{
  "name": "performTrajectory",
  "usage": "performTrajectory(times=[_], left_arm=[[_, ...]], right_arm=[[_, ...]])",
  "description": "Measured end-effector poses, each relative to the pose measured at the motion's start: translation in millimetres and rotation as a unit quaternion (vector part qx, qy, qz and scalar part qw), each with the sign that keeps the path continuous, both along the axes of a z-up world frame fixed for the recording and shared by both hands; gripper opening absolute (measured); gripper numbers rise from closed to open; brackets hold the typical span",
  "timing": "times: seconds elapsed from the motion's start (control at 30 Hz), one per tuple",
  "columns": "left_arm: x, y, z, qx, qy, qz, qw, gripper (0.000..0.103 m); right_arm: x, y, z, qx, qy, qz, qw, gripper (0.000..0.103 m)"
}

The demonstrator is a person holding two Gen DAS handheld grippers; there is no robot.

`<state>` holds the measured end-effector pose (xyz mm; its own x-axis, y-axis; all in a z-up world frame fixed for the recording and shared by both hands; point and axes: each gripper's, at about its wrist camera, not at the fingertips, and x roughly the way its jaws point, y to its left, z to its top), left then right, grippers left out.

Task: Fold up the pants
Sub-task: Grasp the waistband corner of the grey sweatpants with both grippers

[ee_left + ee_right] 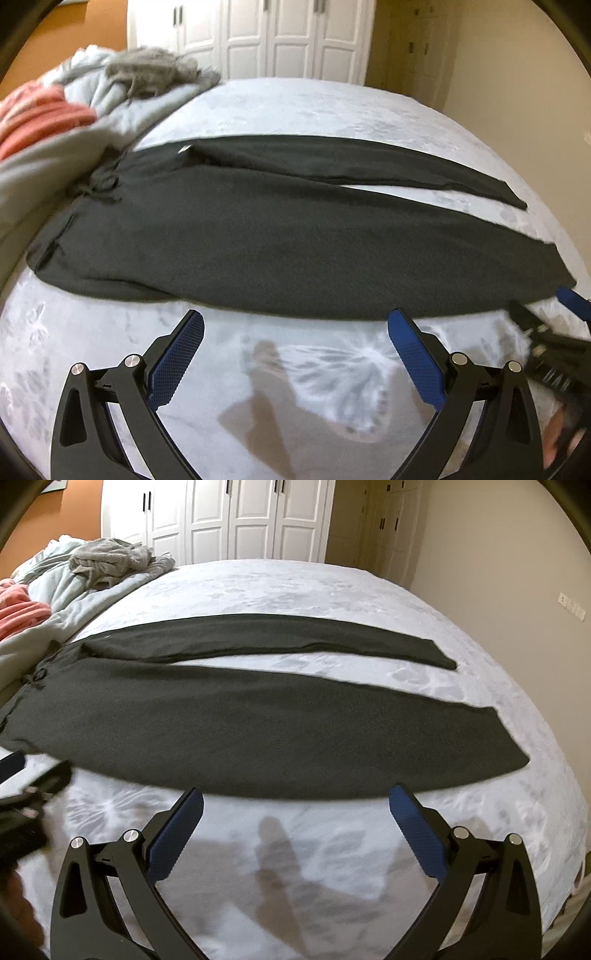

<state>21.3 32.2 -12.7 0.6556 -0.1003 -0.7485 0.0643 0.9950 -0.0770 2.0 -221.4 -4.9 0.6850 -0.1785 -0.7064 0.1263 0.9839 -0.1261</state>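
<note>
The pants [258, 229] lay flat across the bed [332, 103], long axis running left to right, waistband nearer the left claw [295, 325] and hems nearer the right claw [295, 801], both claws wide and empty just short of the near leg.

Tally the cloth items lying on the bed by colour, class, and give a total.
Dark grey: 1, the pants
Pink: 1, a bundle
Light grey: 1, a crumpled garment
Pale blue: 1, a bunched duvet
Total: 4
</note>
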Motion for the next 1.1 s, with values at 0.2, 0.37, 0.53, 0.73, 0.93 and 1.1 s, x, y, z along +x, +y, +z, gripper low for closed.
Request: performTrajectory(times=[0.2, 0.37, 0.53, 0.73, 0.93, 1.1], left_arm=[[66, 77, 36, 0.011, -0.011, 0.055, 0.9984, 0.098], [166, 148, 54, 0.058, 0.008, 0.116, 0.9915, 0.098], [266, 209, 39, 0.052, 0.06, 0.18, 0.9804, 0.098], [349, 245, -7, 0.123, 0.113, 0.232, 0.9582, 0.098], [364, 286, -47, 0.053, 0.126, 0.262, 0.9554, 0.098], [363, 297, -41, 0.052, 0.106, 0.27, 0.9557, 0.028]], right_arm=[[80, -112, 35, 0.012, 0.001, -0.038, 0.999, 0.098], [163, -196, 49, 0.01, -0.008, -0.087, 0.996, 0.098], [234, -251, 34, 0.025, 0.004, -0.12, 0.992, 0.098], [291, -285, 8, 0.026, 0.04, -0.126, 0.991, 0.098], [312, -306, -18, 0.073, 0.055, -0.127, 0.988, 0.098], [324, -280, -29, 0.064, 0.062, -0.094, 0.991, 0.041]])
